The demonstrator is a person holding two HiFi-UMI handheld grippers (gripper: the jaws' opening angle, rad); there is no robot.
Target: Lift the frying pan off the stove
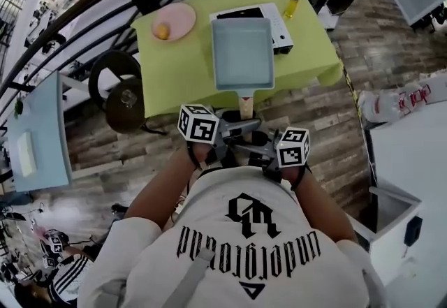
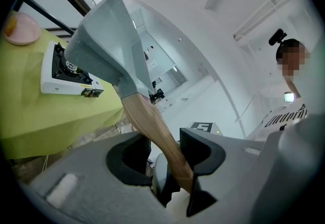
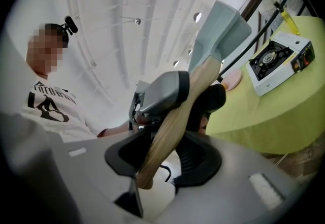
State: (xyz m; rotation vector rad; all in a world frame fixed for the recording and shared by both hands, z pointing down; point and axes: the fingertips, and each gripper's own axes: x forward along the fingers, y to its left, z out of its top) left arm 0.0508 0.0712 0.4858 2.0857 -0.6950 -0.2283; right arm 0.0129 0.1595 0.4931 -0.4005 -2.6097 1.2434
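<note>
Both grippers are on the one wooden handle. Head view: left gripper [image 1: 230,128] and right gripper [image 1: 257,137] sit side by side on the handle [image 1: 246,105]. The frying pan [image 1: 242,54] hangs over the middle of the table [image 1: 174,83], covering most of the stove [image 1: 281,28] by the far edge.

Left gripper view: jaws clamped on the handle, pan in the air, clear of the burner.

Right gripper view: same deal, clenched near the handle's end.

To do it well I'd squeeze evenly, raise both hands together, and not let the pan tip.
</note>
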